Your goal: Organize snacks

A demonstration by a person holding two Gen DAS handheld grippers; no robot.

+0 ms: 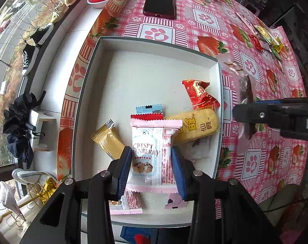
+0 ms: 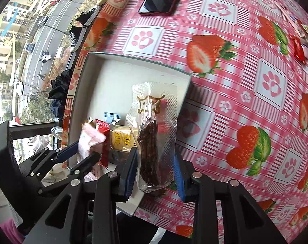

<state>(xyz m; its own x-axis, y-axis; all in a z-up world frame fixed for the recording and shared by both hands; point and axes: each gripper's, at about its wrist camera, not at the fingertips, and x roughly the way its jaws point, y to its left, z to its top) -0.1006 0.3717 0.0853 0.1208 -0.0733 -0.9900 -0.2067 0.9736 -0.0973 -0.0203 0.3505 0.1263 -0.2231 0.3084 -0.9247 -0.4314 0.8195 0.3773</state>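
Here, a pink cranberry snack packet (image 1: pixel 151 154) stands lengthwise along the fingers of the left gripper (image 1: pixel 151 168), which is clenched on its sides, top seam pointing away over the white tray (image 1: pixel 154 46). The right gripper (image 2: pixel 156 170) grips a clear pouch (image 2: pixel 154 126) holding a dark meat stick, long axis upright and pointing away, over the tray's right edge. Inside the tray lie a gold packet (image 1: pixel 108 140), a red-topped packet (image 1: pixel 147 117), a blue packet (image 1: pixel 148 109), a yellow rice cracker (image 1: pixel 196 125), a red wrapped candy (image 1: pixel 200 95) and more pink packets (image 1: pixel 129 204) near the front wall. The tray rests on a desk under a pink strawberry cloth (image 1: pixel 253 156). A phone (image 1: pixel 160 2) lies farther back; loose snacks (image 1: pixel 263 38) sit well apart to the right.
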